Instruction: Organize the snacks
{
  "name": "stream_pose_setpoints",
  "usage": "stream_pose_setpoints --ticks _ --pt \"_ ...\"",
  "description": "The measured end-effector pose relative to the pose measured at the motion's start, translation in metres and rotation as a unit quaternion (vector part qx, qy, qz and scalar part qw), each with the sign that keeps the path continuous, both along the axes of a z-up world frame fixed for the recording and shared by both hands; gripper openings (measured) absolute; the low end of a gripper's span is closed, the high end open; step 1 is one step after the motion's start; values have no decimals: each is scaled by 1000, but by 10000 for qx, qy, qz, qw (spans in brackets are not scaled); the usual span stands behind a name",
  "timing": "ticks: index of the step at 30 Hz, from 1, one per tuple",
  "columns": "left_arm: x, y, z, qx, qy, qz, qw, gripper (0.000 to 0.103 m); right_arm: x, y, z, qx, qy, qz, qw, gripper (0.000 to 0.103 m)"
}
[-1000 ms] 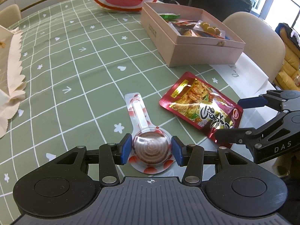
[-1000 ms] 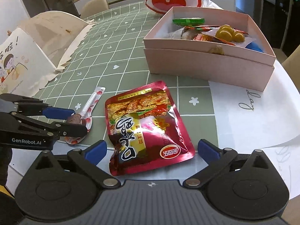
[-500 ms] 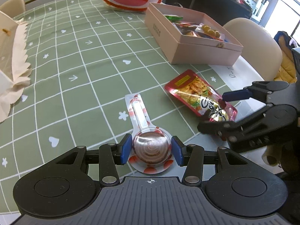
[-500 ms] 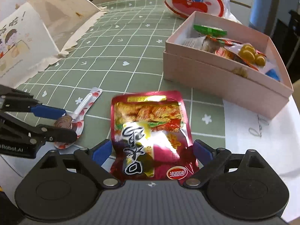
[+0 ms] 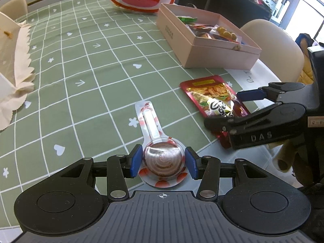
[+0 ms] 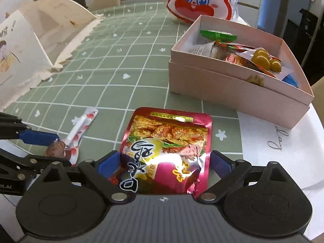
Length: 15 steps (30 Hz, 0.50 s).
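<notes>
My left gripper point(image 5: 163, 163) is shut on the round brown head of a wrapped lollipop point(image 5: 160, 158), whose stick points away over the green checked tablecloth point(image 5: 85, 93). My right gripper point(image 6: 165, 162) is shut on the near end of a red foil snack pouch point(image 6: 168, 141), which crumples between the blue pads and tilts up off the cloth. The pouch point(image 5: 214, 101) and right gripper point(image 5: 243, 109) show at the right of the left wrist view. The lollipop point(image 6: 66, 143) and left gripper point(image 6: 38, 141) show at the left of the right wrist view.
An open pink box point(image 6: 232, 83) with several snacks stands beyond the pouch, also seen in the left wrist view point(image 5: 202, 48). A rabbit-face bag point(image 6: 200, 0) lies behind it. A torn cream paper bag point(image 6: 40, 46) stands left. Beige chairs point(image 5: 273, 38) ring the table.
My right gripper moved forward over the red pouch and closed on its near end, crumpling and lifting it. My left gripper stayed shut on the lollipop.
</notes>
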<state>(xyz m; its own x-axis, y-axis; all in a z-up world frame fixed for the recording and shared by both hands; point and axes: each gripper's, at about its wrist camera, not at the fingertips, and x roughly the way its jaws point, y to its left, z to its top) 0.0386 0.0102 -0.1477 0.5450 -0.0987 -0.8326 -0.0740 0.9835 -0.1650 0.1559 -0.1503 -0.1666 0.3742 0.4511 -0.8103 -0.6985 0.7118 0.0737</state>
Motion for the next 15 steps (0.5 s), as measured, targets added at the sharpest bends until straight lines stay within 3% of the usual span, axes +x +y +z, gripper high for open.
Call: stream_pose_setpoints --ticks 3,5,10,11,12,15 --pt "-1 -1 0 18 -23 -2 10000 52 -6 1 2 -70 -7 58 10000 93" --pt "-1 -1 0 14 -32 4 10000 52 -11 -1 7 11 -38 111 9999 78" --pt "-1 -1 -1 27 -46 -2 10000 52 -23 -9 28 111 -169 186 9996 58" --pt "-1 -1 -1 33 -51 -2 10000 52 -23 -12 33 240 -105 197 9995 16" --pt "-1 -1 0 38 -55 0 10000 52 -21 -14 37 293 27 193 9994 5" --pt "-2 -2 0 68 -71 -7 10000 52 -15 -22 44 459 231 18 9987 2"
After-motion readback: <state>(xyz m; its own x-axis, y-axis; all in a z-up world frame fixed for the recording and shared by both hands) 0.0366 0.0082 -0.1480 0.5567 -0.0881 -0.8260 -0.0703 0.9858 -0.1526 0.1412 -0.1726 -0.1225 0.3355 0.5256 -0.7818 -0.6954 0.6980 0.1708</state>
